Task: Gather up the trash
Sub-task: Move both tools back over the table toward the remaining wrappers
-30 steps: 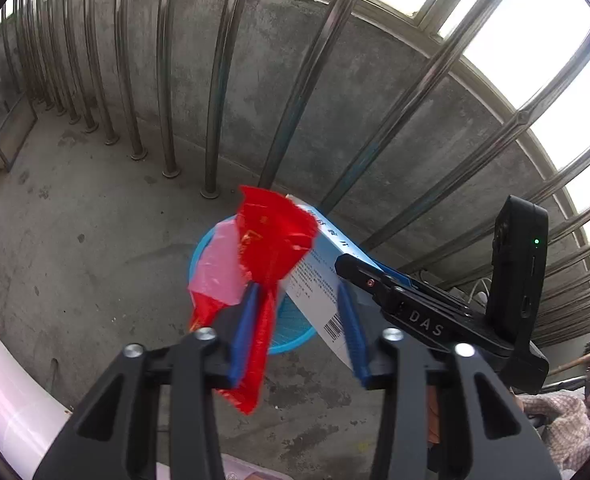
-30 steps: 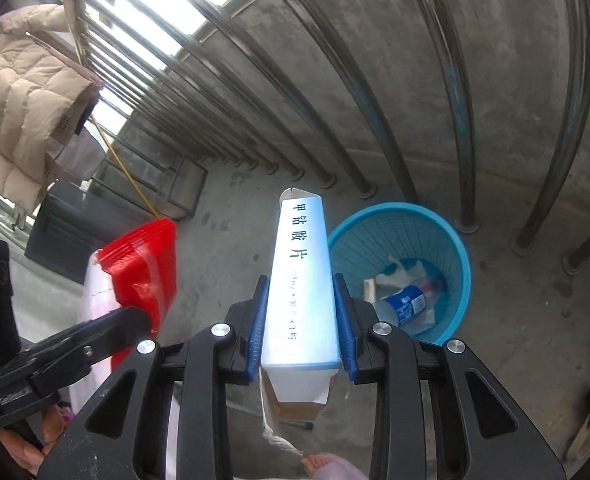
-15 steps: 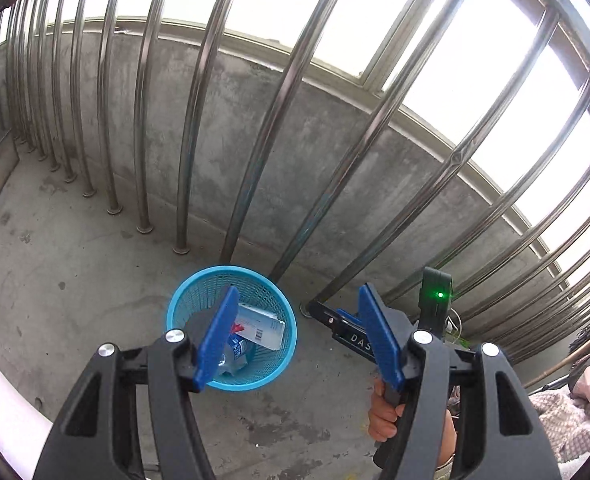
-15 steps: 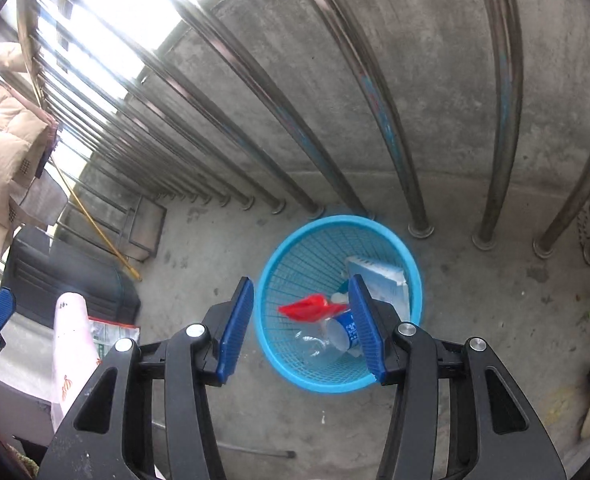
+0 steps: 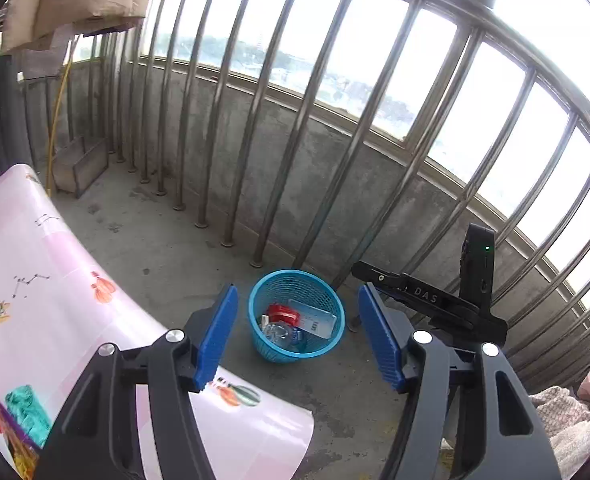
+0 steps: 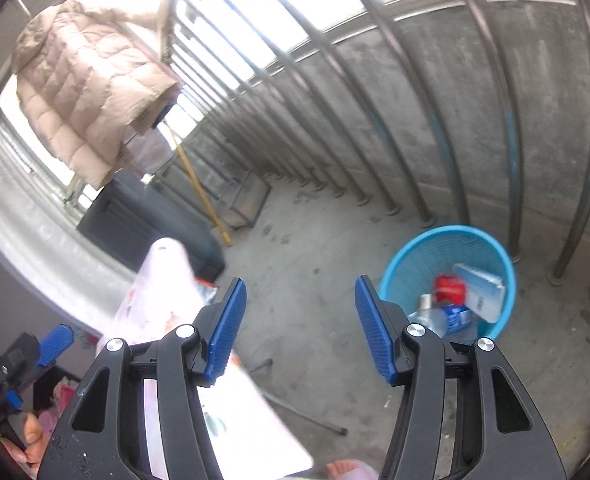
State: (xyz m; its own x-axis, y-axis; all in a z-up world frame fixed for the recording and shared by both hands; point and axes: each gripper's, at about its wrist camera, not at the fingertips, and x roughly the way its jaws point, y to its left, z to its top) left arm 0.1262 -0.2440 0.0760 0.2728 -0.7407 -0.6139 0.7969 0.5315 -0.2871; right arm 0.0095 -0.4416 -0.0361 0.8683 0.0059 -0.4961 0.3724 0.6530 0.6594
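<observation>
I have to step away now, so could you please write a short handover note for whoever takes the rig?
Left tongs: open, empty, above the floor, facing the blue basket.
Right tongs: open, empty, basket to their right.
Done: red wrapper, white box and plastic bottle lie in the basket.
Left: no other loose trash shows on the floor; check the table.
</observation>
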